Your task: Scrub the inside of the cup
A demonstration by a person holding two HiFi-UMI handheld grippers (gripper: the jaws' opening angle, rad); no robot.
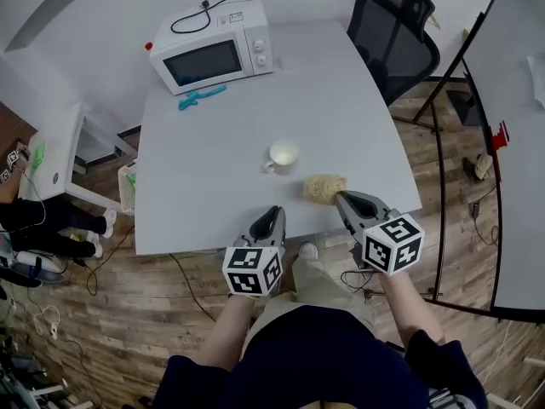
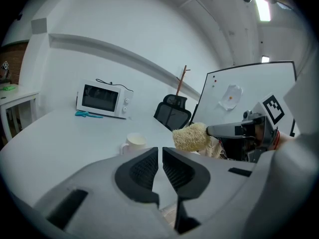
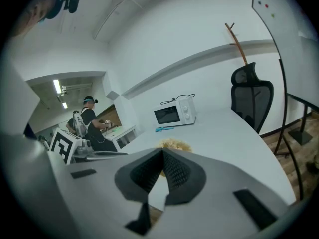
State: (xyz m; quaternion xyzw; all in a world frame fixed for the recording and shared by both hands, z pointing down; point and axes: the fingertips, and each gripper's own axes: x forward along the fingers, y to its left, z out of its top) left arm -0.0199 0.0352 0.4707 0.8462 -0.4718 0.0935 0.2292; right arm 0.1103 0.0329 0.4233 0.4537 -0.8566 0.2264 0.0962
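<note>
Left gripper [image 1: 274,212] and right gripper [image 1: 340,197]: pale grey shells, black ribbed pads [image 2: 141,171]. Each carries a white cube [image 1: 253,269] printed with black square markers. I see a thin dark cable [image 1: 351,278] by the right cube. Clothing: navy sleeves [image 1: 434,360], navy top [image 1: 332,356], khaki trousers [image 1: 319,286], one white shoe [image 1: 308,250].

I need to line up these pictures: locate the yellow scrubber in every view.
Head view: scrubber lower centre, right of the cup.
Left gripper view: centre right, above the jaws.
Right gripper view: centre, just beyond the jaws.
Shared landmark: microwave.
</note>
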